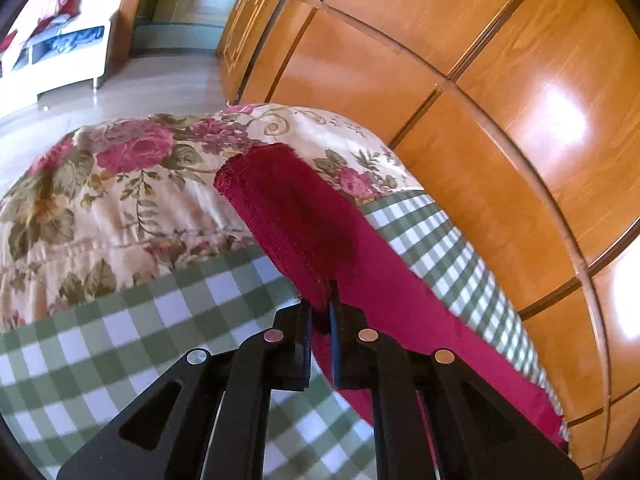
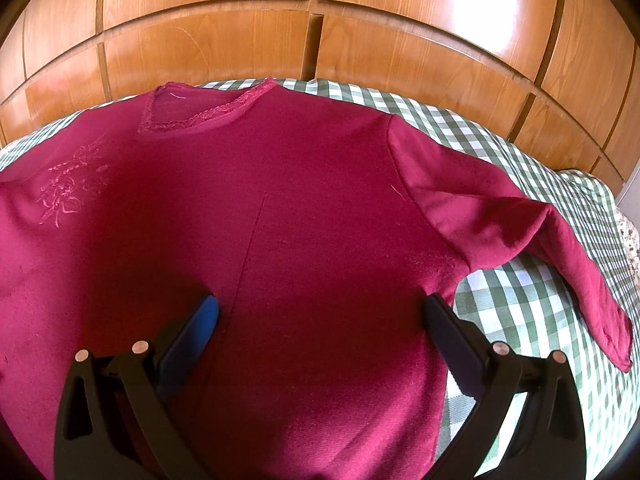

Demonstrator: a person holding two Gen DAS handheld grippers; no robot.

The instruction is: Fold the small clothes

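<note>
Tongs on the left [image 1: 320,300] are pinching nearly shut on a fold of the dark red sweater [image 2: 256,216], with the cloth caught between the two black fingers [image 1: 301,320] and rising from them as a raised, doubled ridge that is running away toward a ribbed cuff or hem edge. Beyond that ridge the rest of the red cloth is lying flat on a green and white checked sheet [image 1: 120,340], which is covering the bed, and a cover printed with pink roses [image 1: 132,184] is lying at the far end of the checked sheet. Tongs on the right [image 2: 320,312] are standing wide open above the sweater's front, holding nothing, with one finger over the red cloth and the other near the side seam by the checked sheet. The sweater is lying spread face up on the bed, its lace-trimmed neckline [image 2: 208,114] pointing toward a wall of glossy wooden wardrobe doors [image 2: 320,32], pale embroidery showing on one side of the chest, and one long sleeve [image 2: 540,240] lying bent outward over the checked sheet.
</note>
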